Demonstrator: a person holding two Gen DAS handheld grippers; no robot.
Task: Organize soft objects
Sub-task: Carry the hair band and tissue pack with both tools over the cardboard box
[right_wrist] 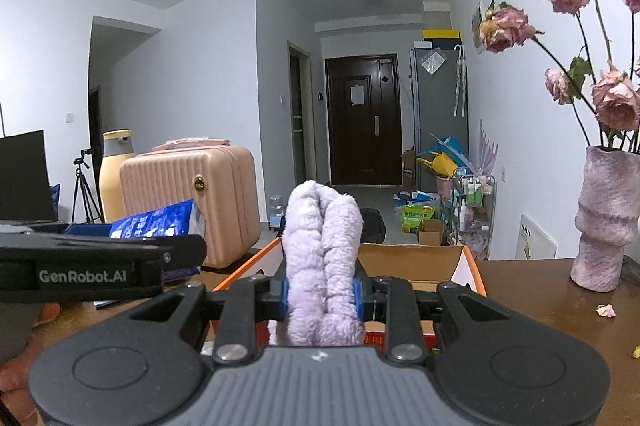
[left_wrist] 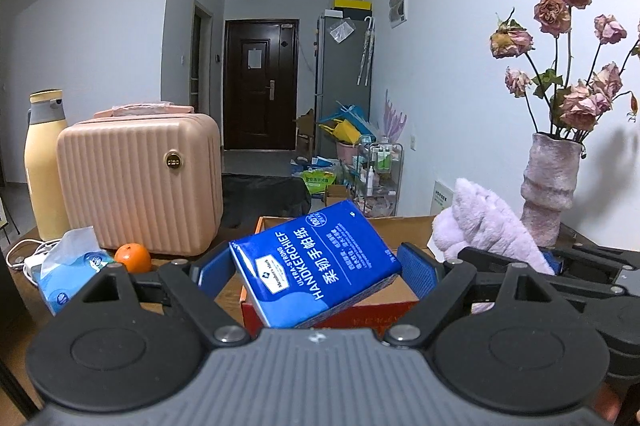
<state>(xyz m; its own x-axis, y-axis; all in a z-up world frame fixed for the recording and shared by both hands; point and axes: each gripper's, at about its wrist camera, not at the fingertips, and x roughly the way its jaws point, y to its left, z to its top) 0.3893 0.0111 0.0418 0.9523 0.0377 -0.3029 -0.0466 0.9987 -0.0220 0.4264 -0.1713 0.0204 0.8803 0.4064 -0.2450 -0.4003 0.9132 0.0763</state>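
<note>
Two grippers are working side by side above an open cardboard box [left_wrist: 404,226]. The left gripper [left_wrist: 316,266] is holding a blue handkerchief pack [left_wrist: 320,258], its jaws standing wide with the blue pads pressing on the pack's two ends; the pack is sitting tilted over the box's near edge. The right gripper [right_wrist: 320,296] is clamping a folded lilac fluffy towel [right_wrist: 320,250], its jaws drawn close on the fabric, the fold standing upright toward 12 o'clock over the box. In the left wrist view the towel is showing at 3 o'clock of the pack, just beside it.

A pink ribbed case [left_wrist: 140,182] is sitting on the wooden table [right_wrist: 540,306] at 10 o'clock of the box, with a yellow flask [left_wrist: 42,166] at its far left. An orange [left_wrist: 133,258] and a light-blue tissue pack [left_wrist: 68,270] are lying in front of the case, the orange just beside the tissue pack. A pink vase [right_wrist: 606,218] of dried roses [right_wrist: 504,28] is standing at 2 o'clock of the box, near the wall
</note>
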